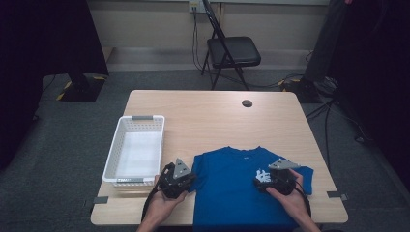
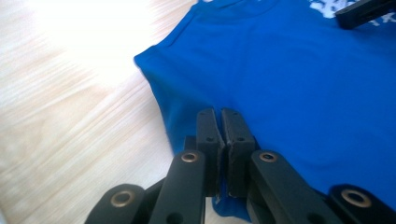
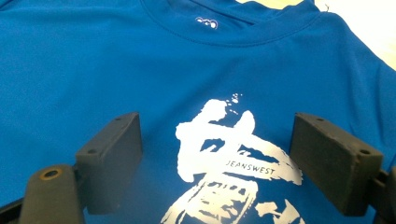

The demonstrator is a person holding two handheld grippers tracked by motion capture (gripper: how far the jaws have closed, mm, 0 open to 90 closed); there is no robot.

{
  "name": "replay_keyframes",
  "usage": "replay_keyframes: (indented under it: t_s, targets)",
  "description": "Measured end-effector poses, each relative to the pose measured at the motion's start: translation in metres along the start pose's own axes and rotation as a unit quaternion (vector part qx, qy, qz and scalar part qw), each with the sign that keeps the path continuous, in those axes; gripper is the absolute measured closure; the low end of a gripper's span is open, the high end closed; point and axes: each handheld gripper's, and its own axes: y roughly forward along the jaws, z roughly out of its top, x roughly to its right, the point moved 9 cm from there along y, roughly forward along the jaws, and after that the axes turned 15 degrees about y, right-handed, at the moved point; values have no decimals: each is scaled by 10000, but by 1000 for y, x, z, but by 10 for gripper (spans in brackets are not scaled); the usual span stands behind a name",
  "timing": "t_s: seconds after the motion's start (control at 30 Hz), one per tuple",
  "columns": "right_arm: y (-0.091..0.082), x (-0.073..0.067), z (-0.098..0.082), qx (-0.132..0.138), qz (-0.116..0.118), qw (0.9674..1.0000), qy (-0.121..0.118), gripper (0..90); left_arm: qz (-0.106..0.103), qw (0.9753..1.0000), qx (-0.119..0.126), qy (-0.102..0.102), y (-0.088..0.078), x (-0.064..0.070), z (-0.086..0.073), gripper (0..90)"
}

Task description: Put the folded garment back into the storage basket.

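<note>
Pinching the side edge of the blue cotton T-shirt (image 2: 280, 79) on the wooden table (image 1: 212, 111), the left gripper (image 2: 220, 114) is clamped tight, likely to start a fold. The right gripper (image 3: 217, 135) hovers wide open and empty over the white print (image 3: 233, 158).

blue t-shirt (image 3: 93, 70) flat, white brush-style print (image 3: 233, 158) (small "JEANSWEST" text), collar at top, right gripper (image 3: 217, 158) jaws wide apart over print

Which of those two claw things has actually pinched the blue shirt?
The left hand-held gripper: its jaws are shut on the blue T-shirt at its left edge. The right hand-held gripper hovers over the white print, jaws wide apart.
</note>
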Motion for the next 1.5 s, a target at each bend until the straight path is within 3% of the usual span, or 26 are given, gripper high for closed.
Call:
replay_keyframes:
  t_s: [0.17,0.63,0.87,1.13,1.3,1.43,1.5]
  targets:
    - [0,0,0,13,1,10000,15,163,23,9998,-30,218,5,6,11,873]
    - [0,0,0,29,-4,10000,10,162,-247,9978,-389,471,37,22,20,872]
    - [0,0,0,33,-5,10000,12,163,-400,9977,-334,439,49,28,31,871]
    - [0,0,-1,36,-14,10000,21,163,-477,9965,-329,595,62,34,38,858]
    - [0,0,-1,47,-11,10000,17,163,-612,9961,-290,559,71,38,43,831]
    - [0,0,-1,51,-10,10000,19,163,-758,9962,-160,401,75,42,48,799]
    - [0,0,-1,51,-9,10000,18,163,-757,9966,-59,306,75,41,52,713]
